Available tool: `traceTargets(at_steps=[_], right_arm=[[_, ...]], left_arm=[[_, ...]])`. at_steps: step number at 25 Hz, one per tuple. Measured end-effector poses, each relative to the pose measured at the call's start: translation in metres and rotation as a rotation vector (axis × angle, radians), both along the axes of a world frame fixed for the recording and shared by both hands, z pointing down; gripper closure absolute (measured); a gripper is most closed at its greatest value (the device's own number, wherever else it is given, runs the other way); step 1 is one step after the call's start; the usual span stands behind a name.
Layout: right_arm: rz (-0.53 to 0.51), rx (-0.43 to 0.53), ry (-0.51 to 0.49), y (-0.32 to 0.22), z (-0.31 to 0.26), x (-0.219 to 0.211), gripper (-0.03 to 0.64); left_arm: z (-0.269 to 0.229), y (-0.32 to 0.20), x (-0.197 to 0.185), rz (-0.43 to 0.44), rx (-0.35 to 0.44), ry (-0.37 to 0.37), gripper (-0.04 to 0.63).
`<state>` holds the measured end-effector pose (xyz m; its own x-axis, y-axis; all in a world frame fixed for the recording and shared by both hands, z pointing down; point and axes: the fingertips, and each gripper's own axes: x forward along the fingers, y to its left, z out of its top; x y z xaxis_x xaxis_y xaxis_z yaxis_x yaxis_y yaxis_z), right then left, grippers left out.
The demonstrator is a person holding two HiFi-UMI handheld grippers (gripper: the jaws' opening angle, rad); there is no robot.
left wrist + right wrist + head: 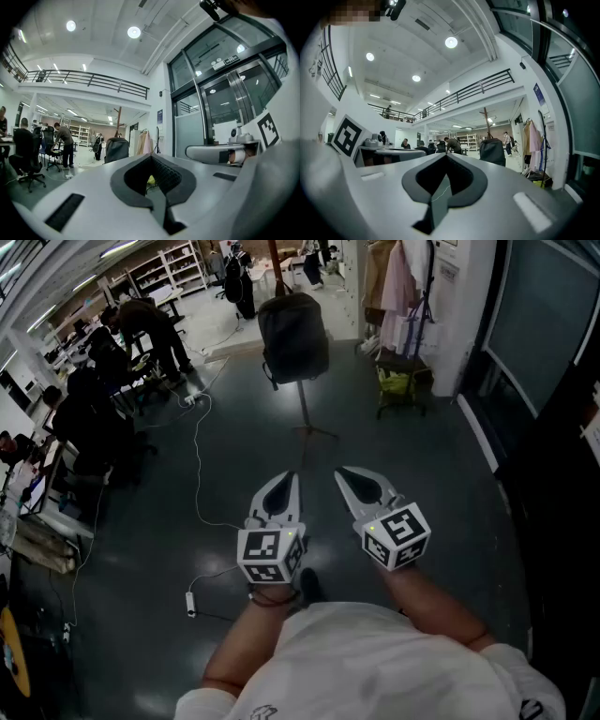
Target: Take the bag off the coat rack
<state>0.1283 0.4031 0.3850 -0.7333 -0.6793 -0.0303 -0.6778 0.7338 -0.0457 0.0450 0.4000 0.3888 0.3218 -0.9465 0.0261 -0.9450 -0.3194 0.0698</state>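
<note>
A dark backpack (pixel 293 334) hangs on a coat rack with a thin pole (pixel 303 409) that stands on the grey floor, far ahead of me. My left gripper (pixel 292 475) and right gripper (pixel 339 471) are held side by side well short of it, both shut with nothing between the jaws. In the left gripper view the backpack (pixel 116 149) shows small beyond the left gripper's (pixel 151 156) joined jaws, under the brown rack post (pixel 119 123). In the right gripper view the backpack (pixel 492 152) hangs to the right of the right gripper's (pixel 446 155) tips.
Right of the rack stands a clothes rail with pale garments (pixel 398 287) and a yellow-green bag (pixel 394 381) on a low stand. A white cable with a power strip (pixel 191 604) lies on the floor at left. People work at desks (pixel 141 324) far left. A glass wall (pixel 544 324) runs along the right.
</note>
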Motion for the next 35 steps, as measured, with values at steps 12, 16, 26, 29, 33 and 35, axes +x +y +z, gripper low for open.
traceTargets(at_steps=[12,16,26,29,33,35], right_arm=[[-0.011,0.022,-0.038,-0.033,-0.005,-0.02,0.615],[-0.007,0.012,-0.026,-0.063,-0.001,-0.044,0.615],[0.021,-0.011,-0.031,-0.182,-0.001,-0.118,0.615],[0.046,-0.011,-0.024,-0.21,-0.003,-0.132,0.615],[0.061,-0.022,-0.028,-0.246,-0.005,-0.14,0.615],[0.056,-0.024,-0.024,-0.259,-0.002,-0.144,0.615]], left_arm=[[0.006,-0.038,-0.018,0.028,-0.006,0.041,0.589],[0.007,-0.068,-0.039,0.033,-0.005,0.036,0.589],[0.004,-0.187,-0.112,0.07,-0.018,0.03,0.589],[0.005,-0.217,-0.129,0.09,-0.029,0.03,0.589],[0.004,-0.253,-0.142,0.098,-0.041,0.036,0.589],[0.006,-0.266,-0.146,0.093,-0.042,0.036,0.589]])
